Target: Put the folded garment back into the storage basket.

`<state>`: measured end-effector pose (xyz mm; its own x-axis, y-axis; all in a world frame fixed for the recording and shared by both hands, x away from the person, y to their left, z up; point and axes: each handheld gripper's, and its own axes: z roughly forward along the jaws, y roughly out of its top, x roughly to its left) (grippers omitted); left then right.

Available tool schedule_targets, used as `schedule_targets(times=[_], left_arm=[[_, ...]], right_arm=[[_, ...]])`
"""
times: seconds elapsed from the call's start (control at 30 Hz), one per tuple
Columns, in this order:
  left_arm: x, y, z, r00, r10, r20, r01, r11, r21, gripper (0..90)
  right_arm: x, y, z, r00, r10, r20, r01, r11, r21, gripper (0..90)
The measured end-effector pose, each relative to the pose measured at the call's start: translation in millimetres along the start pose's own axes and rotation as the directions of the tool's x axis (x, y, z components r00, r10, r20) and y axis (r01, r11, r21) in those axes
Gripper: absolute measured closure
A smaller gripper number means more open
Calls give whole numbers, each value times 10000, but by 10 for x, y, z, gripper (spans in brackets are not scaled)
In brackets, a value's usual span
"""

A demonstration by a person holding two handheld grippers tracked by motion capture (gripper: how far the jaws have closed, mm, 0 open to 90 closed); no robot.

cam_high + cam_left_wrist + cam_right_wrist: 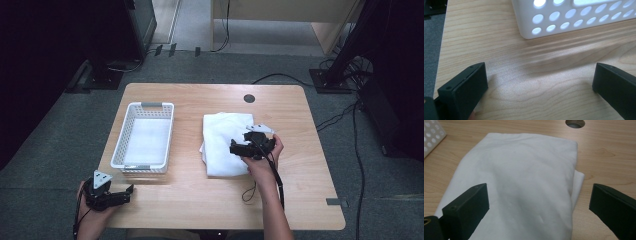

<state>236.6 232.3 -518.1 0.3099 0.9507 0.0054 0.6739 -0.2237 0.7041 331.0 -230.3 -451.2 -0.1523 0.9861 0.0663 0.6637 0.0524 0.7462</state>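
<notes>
A folded white cloth (223,145) lies on the wooden table (190,192), right of centre. My right gripper (234,147) hovers over the cloth's right half with its jaws pointing left. In the right gripper view the right gripper (537,195) stands open, jaws wide apart, with the cloth (519,177) spread beneath and between them. A white perforated basket (118,145) sits at the table's left. My left gripper (130,192) rests near the front left corner, just below the basket. In its own view the left gripper (539,75) is open over bare wood, the basket's corner (574,17) ahead.
A round cable hole (249,98) marks the table's far edge, and it shows past the cloth (574,123) too. The basket's corner (431,137) lies left of the cloth. Cables and dark stands (330,75) surround the table on the grey carpet.
</notes>
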Motion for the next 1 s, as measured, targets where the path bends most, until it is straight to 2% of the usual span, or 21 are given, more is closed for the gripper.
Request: schedule_targets(times=[0.23, 0.27, 0.4, 0.47, 0.53, 0.57, 0.83, 1.0], left_arm=[[0, 0, 0, 10000, 8, 11, -8, 10000, 1, 0], [-1, 0, 0, 10000, 11, 15, -11, 10000, 1, 0], [-1, 0, 0, 10000, 15, 24, -15, 10000, -1, 0], [-3, -1, 0, 10000, 15, 27, -15, 10000, -6, 0], [-3, -1, -1, 10000, 26, 32, -26, 10000, 1, 0], [-3, -1, -1, 10000, 25, 33, -25, 10000, 1, 0], [-4, -1, 0, 10000, 14, 35, -14, 10000, -10, 0], [-4, -1, 1, 10000, 11, 37, -11, 10000, -16, 0]], right_arm=[[57, 23, 107, 10000, 53, 34, -53, 10000, 72, 13], [54, 29, 140, 9996, 260, -101, -259, 9996, 65, 13], [34, 43, 193, 9980, 445, -440, -433, 9987, 267, 14], [27, 51, 224, 9981, 440, -435, -421, 9982, 429, 30], [14, 56, 255, 9981, 504, -349, -487, 9976, 489, 34], [13, 57, 284, 9992, 405, -24, -403, 9981, 476, 35], [44, 85, 377, 9987, 393, 316, -412, 9974, 593, 16], [62, 112, 446, 9985, 437, 322, -458, 9965, 697, 8]])
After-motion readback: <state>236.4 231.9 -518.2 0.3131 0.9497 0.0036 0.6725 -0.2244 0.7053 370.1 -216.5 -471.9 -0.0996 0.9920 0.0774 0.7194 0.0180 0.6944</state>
